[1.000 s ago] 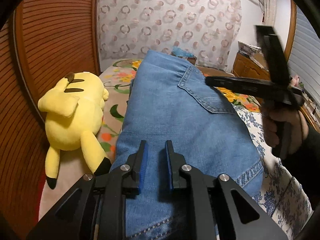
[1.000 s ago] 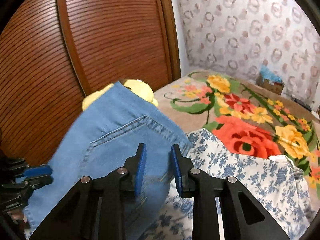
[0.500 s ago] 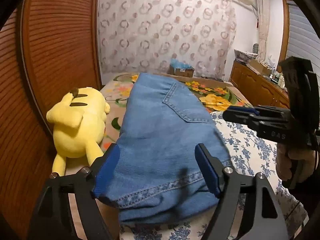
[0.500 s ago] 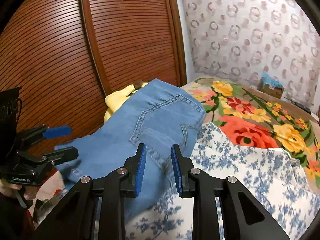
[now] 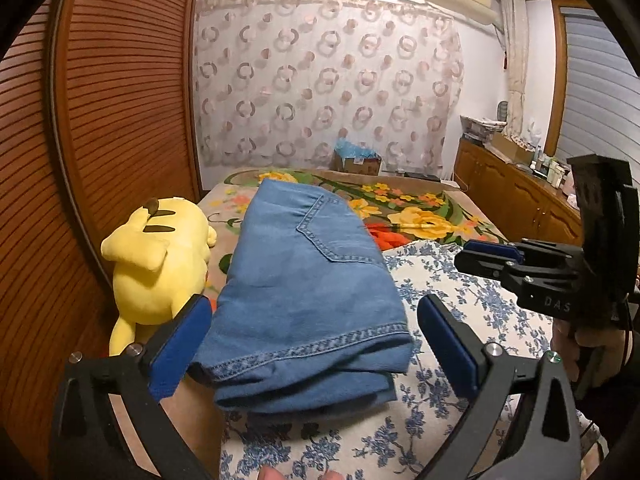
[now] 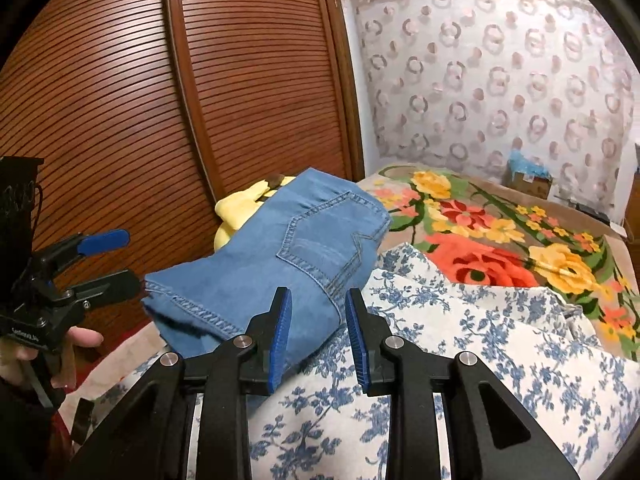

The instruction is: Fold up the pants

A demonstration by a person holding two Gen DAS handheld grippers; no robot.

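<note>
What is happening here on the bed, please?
A person holding a gripper in each hand is folding a pair of blue jeans. The jeans lie folded in a stack on the floral sheet, next to a yellow plush toy. Neither gripper holds anything: the left gripper is wide open in front of the hem end, and the right gripper is partly open beside the jeans. The fold looks finished or nearly so.

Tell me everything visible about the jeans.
The jeans are light blue denim with lighter stitching, folded into a compact stack of layers. A stitched back pocket faces up, and a hemmed edge lies nearest the left gripper. They rest on the blue floral sheet, beside the yellow plush toy. Neither gripper's fingers grip them; both are open.
</note>
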